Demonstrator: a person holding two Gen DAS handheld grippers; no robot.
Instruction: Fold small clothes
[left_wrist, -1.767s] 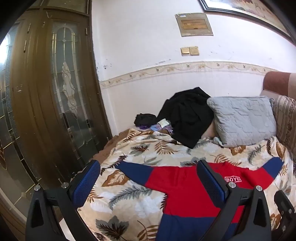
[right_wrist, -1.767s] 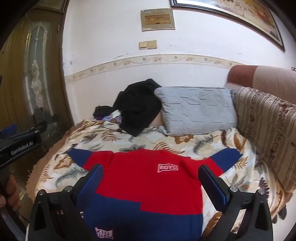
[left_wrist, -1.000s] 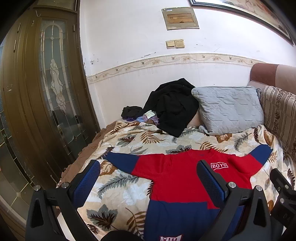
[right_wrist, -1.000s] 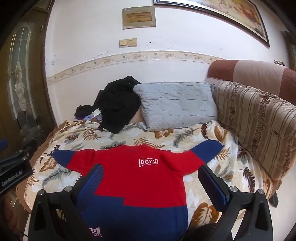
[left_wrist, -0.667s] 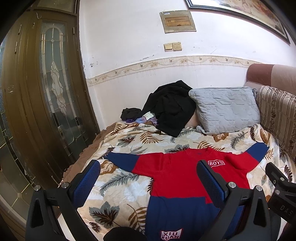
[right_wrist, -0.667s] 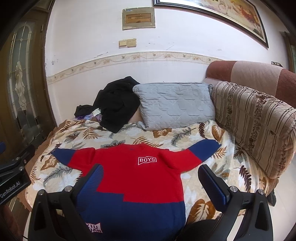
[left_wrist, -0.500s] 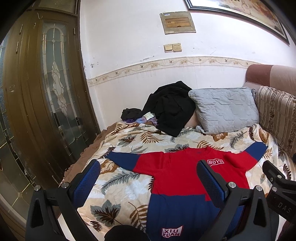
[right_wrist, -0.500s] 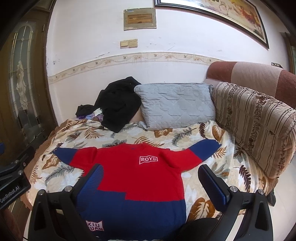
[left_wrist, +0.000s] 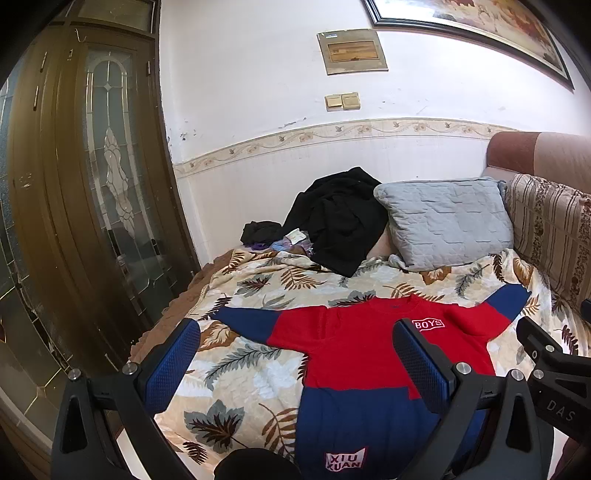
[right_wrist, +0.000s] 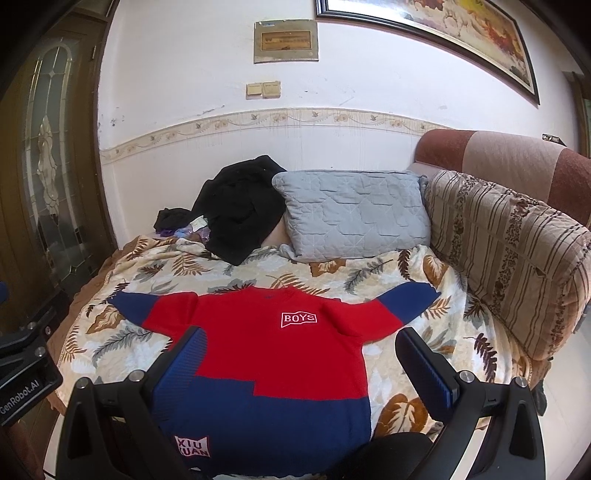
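A small red and blue sweater (left_wrist: 354, 350) lies spread flat, front up, on a leaf-patterned blanket (left_wrist: 255, 365), sleeves out to both sides; it also shows in the right wrist view (right_wrist: 273, 354). It bears a white "BOYS" patch on the chest and an "XIU XUAN" patch near the hem. My left gripper (left_wrist: 295, 354) is open and empty, held above the near left part of the sweater. My right gripper (right_wrist: 301, 354) is open and empty, held above the sweater's lower body.
A grey pillow (right_wrist: 354, 214) and a pile of black clothes (right_wrist: 240, 210) lie at the far end by the wall. A striped sofa backrest (right_wrist: 517, 251) runs along the right. A wooden glass-panelled door (left_wrist: 92, 203) stands at the left.
Both grippers have pulled back and up from the sweater, so more of its hem and the bed shows. The sweater has not moved. Both grippers stay open.
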